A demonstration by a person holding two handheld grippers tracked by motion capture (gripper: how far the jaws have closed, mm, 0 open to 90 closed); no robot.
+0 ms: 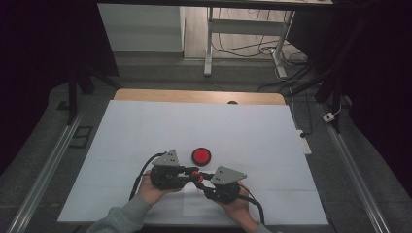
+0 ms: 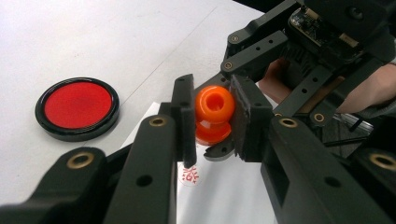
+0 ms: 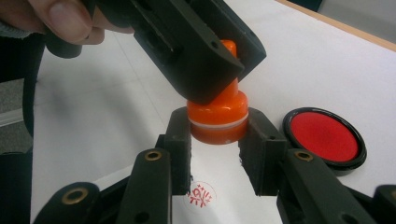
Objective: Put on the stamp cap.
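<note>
Left gripper (image 2: 212, 116), seen in its own view, is clamped w/ both black jaws on the round knob of a small orange plastic stamp (image 2: 213, 114); the pads press the knob from either side. Right gripper (image 3: 215, 140) is clamped on the same stamp lower down, its jaws against the wide orange base w/ a thin white band, as its own view shows. Stamp thus sits held between the two tools, base just above a white sheet of paper (image 3: 224, 186), near the table's front edge & roughly midway btwn the hands in the high view (image 1: 195, 174). On the sheet, directly below the stamp, lies a round red ink imprint (image 3: 201, 194), also visible in the left gripper view (image 2: 189, 175); its characters are too small to read. Just beside the sheet stands a round red ink pad in a black rim (image 1: 201, 156), lid off, apart from the stamp & from both tools. Left hand (image 1: 151, 190) & right hand (image 1: 238, 206) grip the tool bodies from below; a grey sleeve (image 1: 121, 218) enters at bottom left. All rests on a white-covered table (image 1: 145, 126) w/ a wooden edge (image 1: 194, 95) at the far side.
</note>
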